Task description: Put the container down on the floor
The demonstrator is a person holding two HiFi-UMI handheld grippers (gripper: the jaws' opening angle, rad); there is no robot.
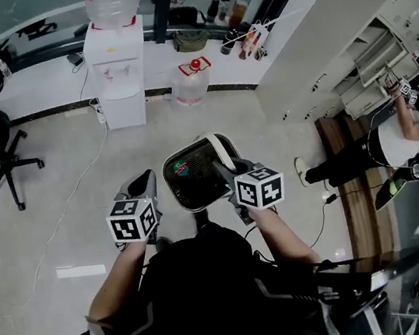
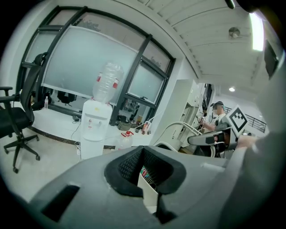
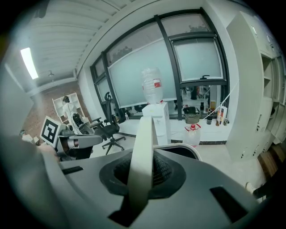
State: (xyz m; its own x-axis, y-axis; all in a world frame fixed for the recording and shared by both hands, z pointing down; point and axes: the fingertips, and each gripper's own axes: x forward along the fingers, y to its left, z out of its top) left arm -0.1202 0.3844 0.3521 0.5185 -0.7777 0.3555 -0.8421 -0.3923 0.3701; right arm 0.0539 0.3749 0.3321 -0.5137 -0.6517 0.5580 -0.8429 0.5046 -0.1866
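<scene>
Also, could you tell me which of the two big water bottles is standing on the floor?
The red-capped bottle beside the water dispenser; the other bottle sits upside down on top of it.

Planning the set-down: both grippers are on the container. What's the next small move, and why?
Probably lower both grippers together, keeping it level. The right gripper is clamped on the handle, the left gripper on the rim of the container, which hangs above the floor.

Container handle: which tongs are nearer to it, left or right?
Right. The right tongs are clamped on the handle itself. The left tongs pinch the container at its opposite side wall, across the opening from the handle.
</scene>
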